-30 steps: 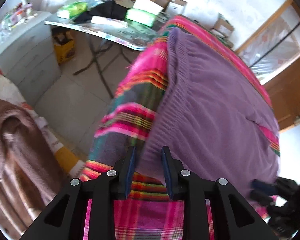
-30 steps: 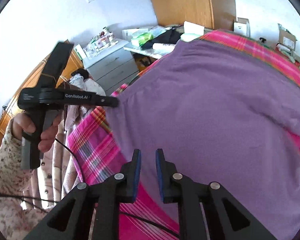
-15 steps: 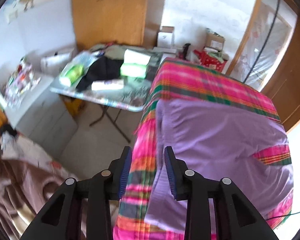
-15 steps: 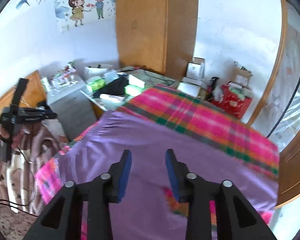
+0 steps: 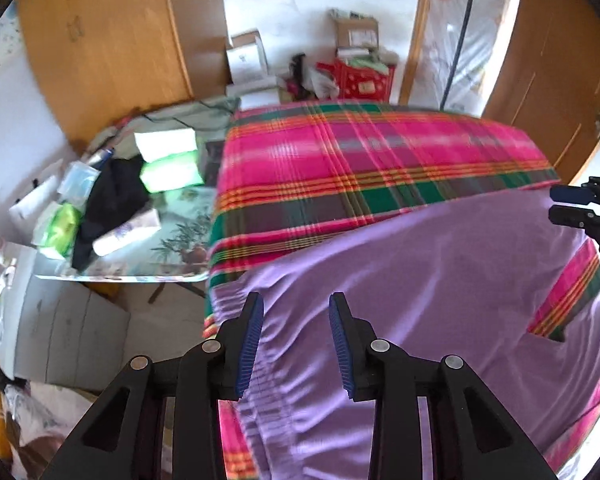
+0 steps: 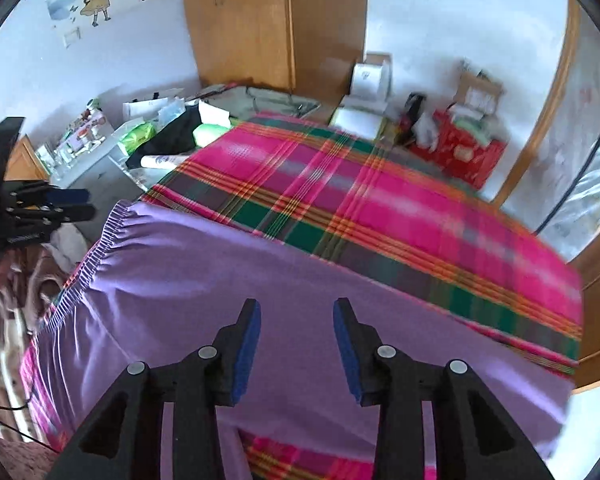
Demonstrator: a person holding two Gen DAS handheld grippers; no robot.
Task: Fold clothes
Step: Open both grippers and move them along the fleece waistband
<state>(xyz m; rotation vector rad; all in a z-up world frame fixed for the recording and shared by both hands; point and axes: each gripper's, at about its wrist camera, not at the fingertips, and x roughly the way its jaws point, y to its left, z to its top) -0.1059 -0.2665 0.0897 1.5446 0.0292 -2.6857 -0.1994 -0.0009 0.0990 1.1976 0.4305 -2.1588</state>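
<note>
A purple garment (image 5: 440, 280) with an elastic waistband lies spread flat on the near part of a table covered by a pink, green and orange plaid cloth (image 5: 360, 160). My left gripper (image 5: 296, 312) hovers open above the waistband end, holding nothing. The same purple garment (image 6: 260, 288) fills the lower right wrist view, its gathered waistband (image 6: 100, 248) at the left. Over its middle my right gripper (image 6: 296, 316) stands open and empty. Each gripper shows at the edge of the other's view: right gripper (image 5: 580, 208), left gripper (image 6: 60, 204).
A low side table (image 5: 140, 240) left of the plaid cloth carries a black cloth, green packets and white boxes. Grey drawers (image 5: 60, 328) stand below it. Boxes and a red crate (image 5: 360, 76) sit by the far wall, beside wooden wardrobes (image 6: 260, 20). A brown garment (image 6: 40, 280) lies at left.
Both grippers were shut down low at the purple garment; they have opened, let it go and risen up and back, so the garment now lies flat.
</note>
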